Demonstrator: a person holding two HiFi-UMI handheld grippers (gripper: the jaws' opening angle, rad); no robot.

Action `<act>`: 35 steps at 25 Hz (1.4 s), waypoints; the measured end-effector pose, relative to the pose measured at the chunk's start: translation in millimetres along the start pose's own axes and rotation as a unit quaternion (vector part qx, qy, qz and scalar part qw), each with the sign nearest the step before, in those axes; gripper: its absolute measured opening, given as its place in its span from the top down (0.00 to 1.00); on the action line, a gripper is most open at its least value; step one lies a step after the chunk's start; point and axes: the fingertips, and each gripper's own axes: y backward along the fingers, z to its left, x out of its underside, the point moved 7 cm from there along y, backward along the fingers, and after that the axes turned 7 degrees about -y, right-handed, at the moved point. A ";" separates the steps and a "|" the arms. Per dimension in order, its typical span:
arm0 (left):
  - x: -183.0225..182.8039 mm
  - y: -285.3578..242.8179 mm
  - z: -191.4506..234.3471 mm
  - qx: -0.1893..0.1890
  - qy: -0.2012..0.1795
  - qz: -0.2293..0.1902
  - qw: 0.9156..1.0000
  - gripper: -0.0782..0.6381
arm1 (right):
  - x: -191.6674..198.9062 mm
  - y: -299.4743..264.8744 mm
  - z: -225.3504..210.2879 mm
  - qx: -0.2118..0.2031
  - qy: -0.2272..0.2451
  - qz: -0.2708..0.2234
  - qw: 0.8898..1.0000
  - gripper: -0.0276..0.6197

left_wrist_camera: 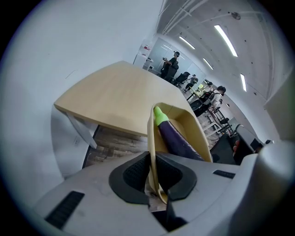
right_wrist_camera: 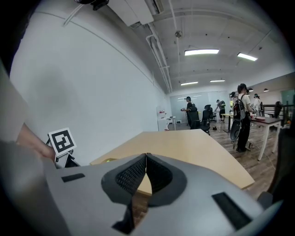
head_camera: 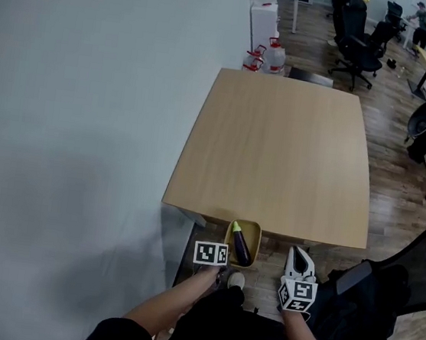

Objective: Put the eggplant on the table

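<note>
A dark purple eggplant [head_camera: 242, 246] with a green stem lies in a tan tray [head_camera: 257, 228], held just below the near edge of the wooden table [head_camera: 277, 150]. My left gripper [head_camera: 220, 270] is shut on the tray's near wall. In the left gripper view the tray wall [left_wrist_camera: 152, 152] runs up between the pads, and the eggplant [left_wrist_camera: 177, 138] rests inside it. My right gripper [head_camera: 300, 261] hangs to the right of the tray, shut and holding nothing; in its own view the right gripper [right_wrist_camera: 145, 171] has pads that meet, with the table [right_wrist_camera: 184, 147] ahead.
A white wall [head_camera: 81, 111] runs along the table's left side. Water jugs [head_camera: 267, 56] stand beyond the far edge. Black office chairs [head_camera: 363, 45] and several people stand farther back. A dark chair [head_camera: 382, 301] sits at my right.
</note>
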 end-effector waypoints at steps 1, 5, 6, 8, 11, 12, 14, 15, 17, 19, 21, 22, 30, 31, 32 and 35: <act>-9.1 -3.5 4.1 0.002 -0.002 -0.001 1.000 0.85 | -2.6 -7.6 0.6 0.003 0.001 -0.002 1.000 0.86; -34.7 -12.7 13.7 0.008 -0.013 -0.004 1.000 0.85 | -7.3 -29.3 2.4 0.012 0.004 -0.003 1.000 0.86; -39.3 -14.5 15.0 0.008 -0.016 -0.005 1.000 0.85 | -8.5 -32.9 2.4 0.013 0.005 -0.002 1.000 0.86; -49.8 -17.5 18.4 0.007 -0.018 -0.007 1.000 0.85 | -11.9 -40.3 2.9 0.013 0.004 -0.001 1.000 0.86; -67.3 -21.3 25.7 0.006 -0.011 -0.009 1.000 0.85 | -19.6 -52.7 4.0 0.015 0.003 0.000 1.000 0.86; -72.1 -23.2 28.4 0.005 -0.009 -0.010 1.000 0.85 | -21.3 -56.8 4.0 0.015 0.002 -0.001 1.000 0.86; -79.4 -30.1 32.5 0.004 -0.006 -0.011 1.000 0.85 | -21.5 -65.3 2.1 0.014 0.004 -0.002 1.000 0.86; -83.1 -33.9 33.4 0.003 -0.007 -0.012 1.000 0.85 | -21.2 -69.9 -0.1 0.013 0.005 -0.002 1.000 0.86; -93.1 -39.4 33.5 0.001 -0.008 -0.011 1.000 0.85 | -23.2 -80.3 -5.3 0.011 0.004 -0.002 1.000 0.86; -104.6 -44.8 33.5 -0.001 -0.008 -0.010 1.000 0.85 | -27.3 -92.5 -11.2 0.010 0.002 -0.002 1.000 0.86; -116.9 -53.7 33.2 -0.005 -0.008 -0.010 1.000 0.85 | -30.7 -106.6 -19.5 0.008 -0.001 -0.003 1.000 0.86; -123.7 -59.1 32.5 -0.008 -0.008 -0.009 1.000 0.85 | -32.9 -113.9 -24.5 0.006 -0.002 -0.004 1.000 0.86; -190.0 -108.9 25.4 -0.024 -0.015 0.006 1.000 0.85 | -64.3 -182.4 -65.3 -0.005 -0.007 0.002 1.000 0.86; -197.0 -116.3 24.3 -0.025 -0.016 0.007 1.000 0.85 | -66.4 -190.2 -70.9 -0.006 -0.007 0.003 1.000 0.86; -203.9 -123.2 22.7 -0.026 -0.015 0.008 1.000 0.85 | -69.2 -197.4 -76.1 -0.007 -0.007 0.005 1.000 0.86; -226.5 -142.0 17.2 -0.027 -0.017 0.013 0.999 0.85 | -80.4 -218.9 -90.5 -0.008 -0.009 0.012 1.000 0.86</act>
